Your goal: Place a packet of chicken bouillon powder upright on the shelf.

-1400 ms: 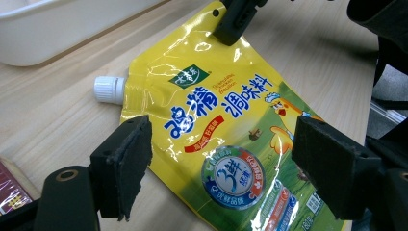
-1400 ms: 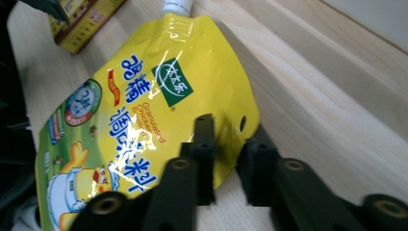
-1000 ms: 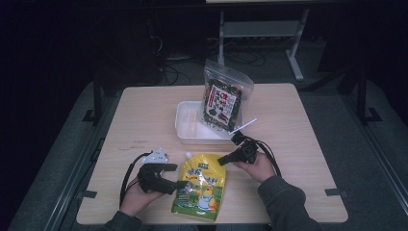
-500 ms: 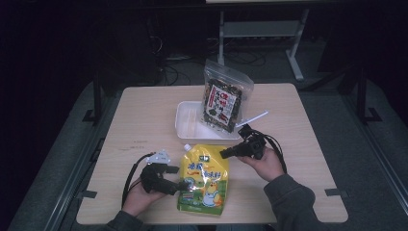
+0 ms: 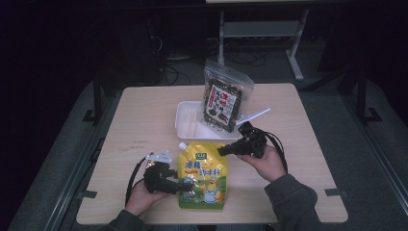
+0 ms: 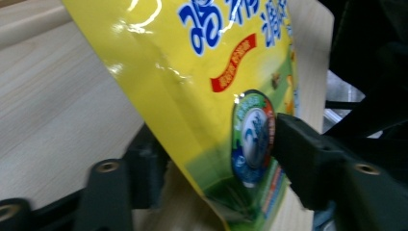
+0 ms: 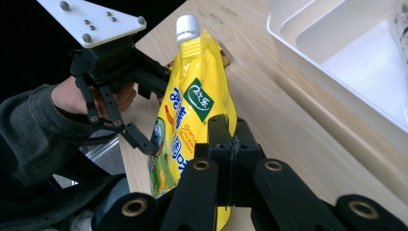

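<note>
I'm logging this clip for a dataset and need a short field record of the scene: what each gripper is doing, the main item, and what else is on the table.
main item: yellow spouted pouch, white cap, lifted off the table
right gripper: shut on the pouch's edge
left gripper: jaws have just been closing, pouch's lower end between them; one pad touches it, full grip unclear
behind pouch: white tray, with a clear bag of dark snacks leaning in it

sleeves (image 5: 293, 204): showing dark grey | grippers: left (image 5: 179, 186), right (image 5: 222, 150) showing black, brass-ringed pivots | left plate (image 7: 91, 19): showing white, screwed
</note>
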`<state>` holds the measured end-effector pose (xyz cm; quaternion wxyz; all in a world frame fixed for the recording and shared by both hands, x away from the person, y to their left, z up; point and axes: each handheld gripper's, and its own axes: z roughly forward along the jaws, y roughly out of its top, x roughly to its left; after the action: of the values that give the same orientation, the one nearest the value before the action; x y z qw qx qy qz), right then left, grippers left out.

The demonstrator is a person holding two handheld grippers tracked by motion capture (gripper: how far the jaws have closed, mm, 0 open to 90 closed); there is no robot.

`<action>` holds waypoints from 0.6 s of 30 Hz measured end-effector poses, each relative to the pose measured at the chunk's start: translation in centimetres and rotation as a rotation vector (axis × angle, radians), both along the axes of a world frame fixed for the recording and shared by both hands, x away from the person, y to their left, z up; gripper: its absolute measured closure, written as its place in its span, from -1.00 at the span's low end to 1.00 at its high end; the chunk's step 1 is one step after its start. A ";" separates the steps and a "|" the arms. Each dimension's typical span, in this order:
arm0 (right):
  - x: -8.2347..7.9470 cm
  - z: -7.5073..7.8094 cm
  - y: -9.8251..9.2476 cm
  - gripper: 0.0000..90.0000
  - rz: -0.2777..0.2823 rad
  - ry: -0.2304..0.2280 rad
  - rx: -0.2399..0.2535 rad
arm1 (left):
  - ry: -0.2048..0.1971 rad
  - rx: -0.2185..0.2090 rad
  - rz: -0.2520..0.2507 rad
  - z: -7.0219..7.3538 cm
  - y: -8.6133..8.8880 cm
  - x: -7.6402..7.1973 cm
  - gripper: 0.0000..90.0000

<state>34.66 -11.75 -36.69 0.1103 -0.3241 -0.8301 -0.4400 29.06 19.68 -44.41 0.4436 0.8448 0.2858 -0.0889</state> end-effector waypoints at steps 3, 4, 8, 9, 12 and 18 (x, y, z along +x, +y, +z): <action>0.0 0.2 -0.1 0.98 0.002 -0.007 0.011 | -0.007 -0.013 -0.003 0.2 0.1 -0.1 0.12; -0.1 0.3 -0.1 0.98 0.003 -0.006 0.010 | -0.005 -0.019 -0.005 0.3 0.2 -0.1 0.17; -0.1 0.7 -0.3 0.98 0.018 -0.011 0.015 | -0.010 -0.048 -0.013 0.5 0.4 -0.2 0.41; -0.1 0.8 -0.3 0.97 0.022 -0.011 0.013 | -0.010 -0.055 -0.018 0.6 0.5 -0.2 0.48; 0.0 1.3 -0.4 0.93 0.051 -0.019 0.010 | -0.018 -0.063 -0.024 0.7 0.4 -0.3 0.58; 0.9 2.0 0.7 0.64 0.140 -0.005 -0.043 | -0.043 -0.066 -0.047 1.1 0.1 -0.6 0.65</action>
<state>35.53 -11.06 -34.68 0.1320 -0.2663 -0.8603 -0.4142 28.50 19.82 -43.35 0.4751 0.8379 0.2532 -0.0904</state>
